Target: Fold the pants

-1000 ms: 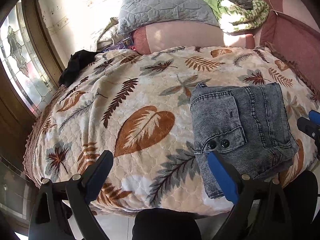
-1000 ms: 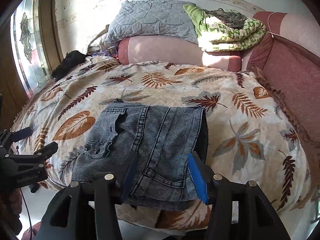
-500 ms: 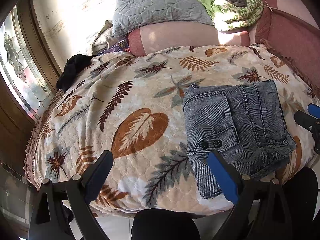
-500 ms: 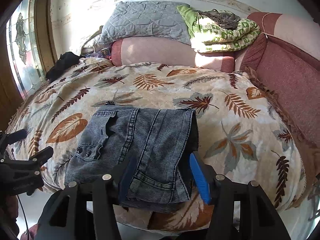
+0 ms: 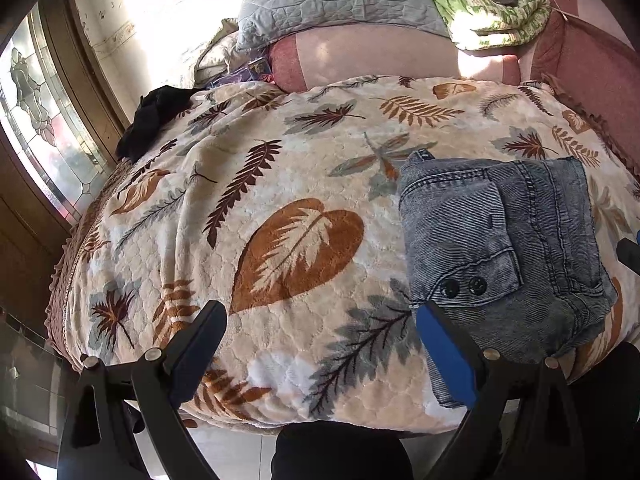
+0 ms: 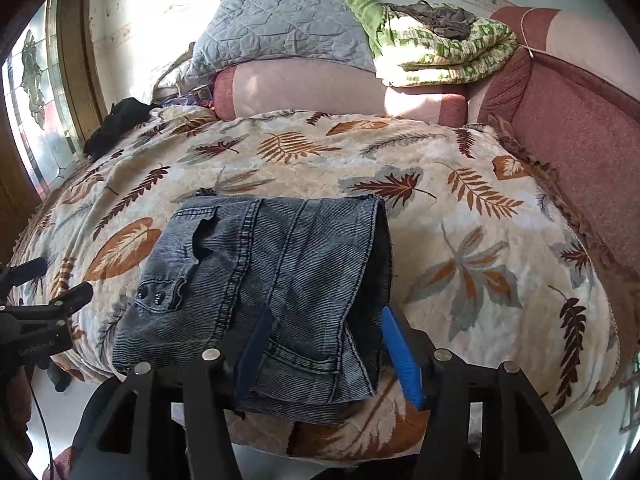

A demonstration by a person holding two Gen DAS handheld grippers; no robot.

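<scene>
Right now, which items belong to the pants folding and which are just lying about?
Job: folded jeans; left tool; right tool; leaf-print blanket beneath.

Lying about: grey quilt; green blanket; black garment.

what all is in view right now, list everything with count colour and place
pants: 1, grey-blue denim, folded, near edge of the bed
bedspread: 1, cream with brown and grey leaves, covering the bed
quilted pillow: 1, grey, on the pink bolster at the far end
bolster: 1, pink, along the far end
folded blanket: 1, green and white, right of the grey pillow
dark cloth: 1, black, far left corner of the bed
sofa side: 1, dark red, right of the bed
window: 1, patterned glass, wooden frame, far left
left claw: 1, black, blue pad, open above the near edge
right claw: 1, black, blue pads, open over the pants' near end
</scene>
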